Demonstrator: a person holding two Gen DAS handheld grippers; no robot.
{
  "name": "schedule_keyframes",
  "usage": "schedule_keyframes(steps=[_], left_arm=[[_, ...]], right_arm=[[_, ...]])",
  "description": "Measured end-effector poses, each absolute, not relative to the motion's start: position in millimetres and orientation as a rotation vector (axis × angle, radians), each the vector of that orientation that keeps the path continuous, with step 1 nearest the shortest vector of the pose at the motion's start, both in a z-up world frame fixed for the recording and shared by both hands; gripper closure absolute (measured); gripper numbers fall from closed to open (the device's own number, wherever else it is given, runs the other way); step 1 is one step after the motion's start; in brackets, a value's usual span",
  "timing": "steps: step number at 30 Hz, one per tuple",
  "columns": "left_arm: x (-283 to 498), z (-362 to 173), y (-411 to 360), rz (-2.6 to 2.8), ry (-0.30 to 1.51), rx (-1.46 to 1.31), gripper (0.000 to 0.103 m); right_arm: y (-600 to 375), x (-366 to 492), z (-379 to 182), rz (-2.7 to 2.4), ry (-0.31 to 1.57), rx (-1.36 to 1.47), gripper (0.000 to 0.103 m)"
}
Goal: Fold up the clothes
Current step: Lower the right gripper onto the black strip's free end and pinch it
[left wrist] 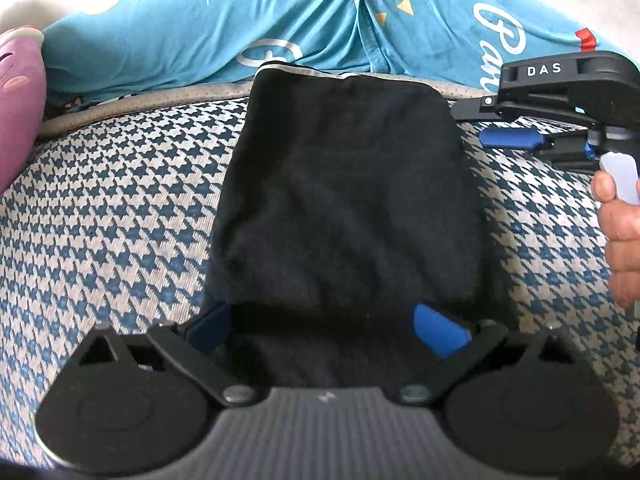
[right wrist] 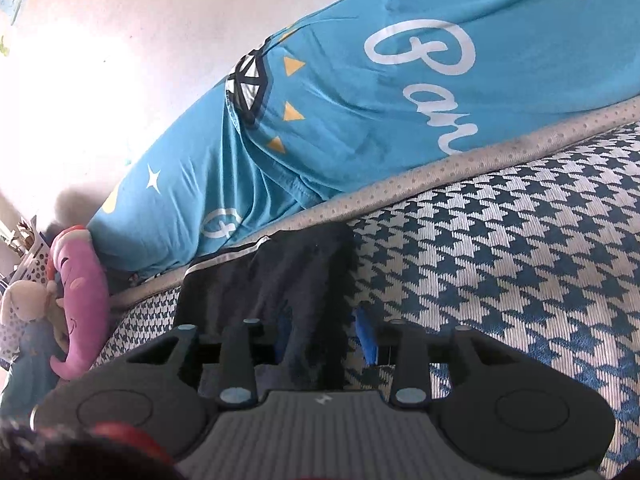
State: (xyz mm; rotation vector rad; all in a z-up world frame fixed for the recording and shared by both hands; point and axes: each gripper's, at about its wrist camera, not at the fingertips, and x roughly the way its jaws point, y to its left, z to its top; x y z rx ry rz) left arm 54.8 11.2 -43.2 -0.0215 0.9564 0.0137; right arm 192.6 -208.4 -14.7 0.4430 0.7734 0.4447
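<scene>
Black garment (left wrist: pixel 344 200) flat on houndstooth bed cover (left wrist: pixel 120 208); left gripper (left wrist: pixel 328 328) jaws spread over its near edge, right gripper (right wrist: pixel 326 340) jaws pinch its side edge.

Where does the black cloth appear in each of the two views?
Left wrist view: the black cloth fills the centre, running up from the tool.
Right wrist view: it lies low, left of centre, just ahead of the tool.
Shared landmark: the blue sheet behind it.
</scene>
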Motion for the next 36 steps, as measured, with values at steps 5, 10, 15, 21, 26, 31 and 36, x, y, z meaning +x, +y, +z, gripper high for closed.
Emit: schedule_keyframes(steps=[5,10,15,21,26,31,36], left_arm=[[56.2,-45.2,9.5,0.015,0.961,-0.014,0.0],[55.1,-43.3,13.5,0.004,0.96,-0.035,0.0],[52.8,-38.0,19.5,0.008,0.953,-0.089,0.0],[51.8,-34.0,29.2,0.026,0.94,-0.123,0.0],[50.8,-34.6,33.2,0.034,0.939,-0.123,0.0],[51.2,-35.5,34.9,0.038,0.942,-0.124,0.0],[51.8,-37.5,32.9,0.043,0.947,-0.118,0.0]], right_arm=[[-218.3,197.2,-14.8,0.439,0.758,0.452,0.067],[-235.5,204.8,-20.1,0.424,0.753,0.508,0.067],[-237.8,212.3,-30.3,0.438,0.769,0.564,0.067],[-213.4,220.5,-40.4,0.492,0.799,0.549,0.067],[-194.7,225.2,-43.7,0.54,0.795,0.522,0.066],[-178.7,224.9,-45.5,0.553,0.769,0.455,0.075],[-173.6,226.1,-48.8,0.562,0.759,0.444,0.086]])
